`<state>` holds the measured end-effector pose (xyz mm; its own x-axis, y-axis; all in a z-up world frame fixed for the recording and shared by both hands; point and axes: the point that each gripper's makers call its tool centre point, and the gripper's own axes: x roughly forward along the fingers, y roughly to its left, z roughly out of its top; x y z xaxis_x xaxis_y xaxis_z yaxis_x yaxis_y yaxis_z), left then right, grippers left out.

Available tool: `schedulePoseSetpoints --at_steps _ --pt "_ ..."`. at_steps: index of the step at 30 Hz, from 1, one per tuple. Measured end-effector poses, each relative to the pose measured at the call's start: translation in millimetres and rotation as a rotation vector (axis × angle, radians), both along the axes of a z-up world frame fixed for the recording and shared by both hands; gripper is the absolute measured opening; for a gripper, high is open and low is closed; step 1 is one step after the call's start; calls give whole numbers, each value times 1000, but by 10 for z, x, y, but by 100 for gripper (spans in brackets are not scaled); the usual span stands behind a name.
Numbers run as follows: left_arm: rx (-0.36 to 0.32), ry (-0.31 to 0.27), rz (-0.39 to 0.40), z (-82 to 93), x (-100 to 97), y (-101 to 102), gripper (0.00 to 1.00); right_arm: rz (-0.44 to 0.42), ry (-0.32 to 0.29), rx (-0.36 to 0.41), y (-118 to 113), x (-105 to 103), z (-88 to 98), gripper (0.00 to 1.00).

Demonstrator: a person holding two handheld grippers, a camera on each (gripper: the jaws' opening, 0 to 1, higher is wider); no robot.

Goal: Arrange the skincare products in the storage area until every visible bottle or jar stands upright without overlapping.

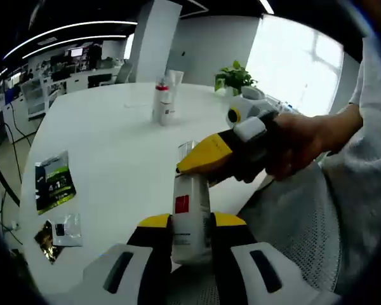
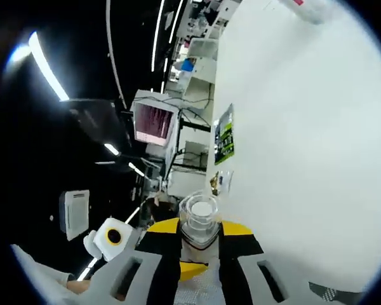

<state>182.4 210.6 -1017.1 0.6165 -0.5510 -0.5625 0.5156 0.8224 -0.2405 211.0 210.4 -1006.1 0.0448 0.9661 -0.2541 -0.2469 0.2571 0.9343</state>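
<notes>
**Two claws on one bottle at the bench edge**

At the near edge of the white bench [image 1: 114, 140], in the left gripper view, we see the largest thing first: the bench top spreading away toward an office background, with a person's hand [image 1: 298, 143] and pale sleeve coming in from the right. On the far part of the bench stand two upright bottles [image 1: 163, 101], close together, and beyond them a potted plant [image 1: 235, 77]. Off to the left lie a green-and-black sachet [image 1: 53, 181] and, nearer us, a smaller packet [image 1: 66, 229], both flat.

The left claw [image 1: 192, 238] is closed on the lower body of a white bottle [image 1: 190, 216] with a red label patch. The bottle's long axis is upright in this view, its clear cap [image 1: 187, 150] pointing up and away from the jaws.

The right claw [image 1: 197, 166] reaches in from the right, its yellow tip at the neck of the bottle. In the right gripper view, we look down the cap [image 2: 200, 216] end-on, and the right claw [image 2: 200, 235] is pinched around it, jaws snug on both sides.
</notes>
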Motion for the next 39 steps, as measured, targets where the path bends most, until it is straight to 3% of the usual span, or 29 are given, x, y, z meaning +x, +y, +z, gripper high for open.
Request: schedulePoseSetpoints --at_steps 3,6,11,16,21,23,26,34,37,39 --pt "-33 11 -13 23 -11 -12 19 50 -61 19 -8 -19 53 14" --pt "-109 30 -26 79 -35 -82 18 110 -140 51 -28 -26 140 13" --pt "-270 115 -73 160 -122 -211 17 292 -327 127 -53 -156 357 13" --pt "-408 165 -130 287 -202 -316 20 425 -429 232 -85 -263 567 14" --pt "-445 170 -124 323 -197 -337 19 438 -391 237 -98 -229 570 14" --pt "-436 160 -108 320 -174 -297 19 407 -380 226 -72 -202 560 14" --pt "-418 149 -58 306 -116 -234 18 324 -312 199 -21 -119 515 15" --pt "-196 85 69 101 33 -4 18 63 -113 81 80 28 275 13" --pt "-127 59 87 54 61 59 18 -7 -115 26 89 57 217 13" --pt "-55 53 96 -16 65 115 18 -14 -110 36 98 62 253 14"
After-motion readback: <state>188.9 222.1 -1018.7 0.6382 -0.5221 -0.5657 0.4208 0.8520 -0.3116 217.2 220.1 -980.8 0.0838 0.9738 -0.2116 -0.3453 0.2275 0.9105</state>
